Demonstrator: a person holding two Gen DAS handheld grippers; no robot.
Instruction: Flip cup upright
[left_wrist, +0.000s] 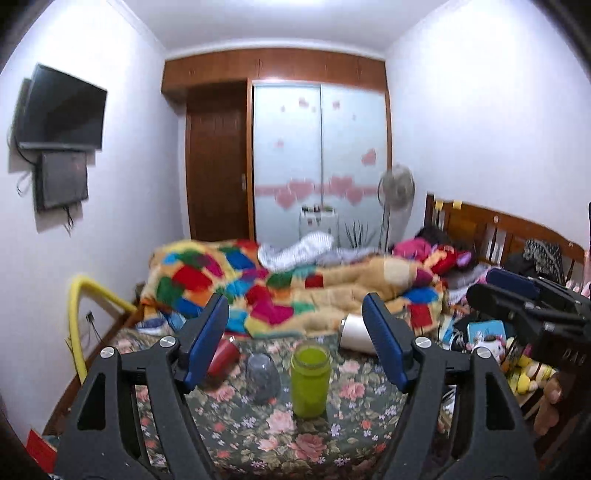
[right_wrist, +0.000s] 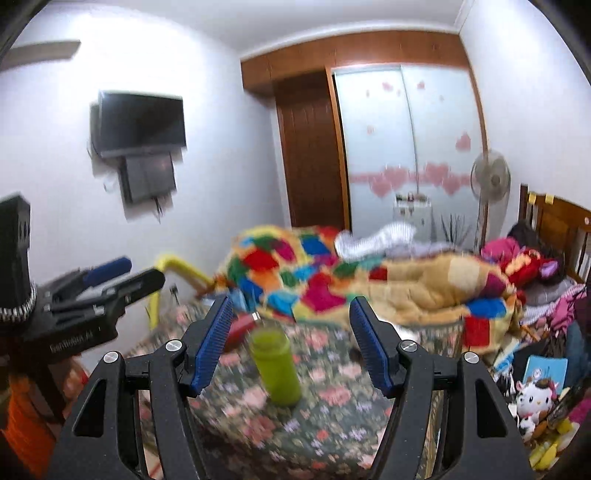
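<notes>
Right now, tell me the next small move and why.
Probably ease the open left gripper down toward the clear cup, which stands mouth-down on the floral bedspread beside the upright green cup. Both grippers hold nothing.

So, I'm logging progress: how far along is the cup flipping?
Done: the green cup stands upright on the floral sheet. In hand: nothing; the left gripper and right gripper hover empty, jaws open. Left: the clear cup looks upside down; the red cup and white cup lie on their sides.
</notes>
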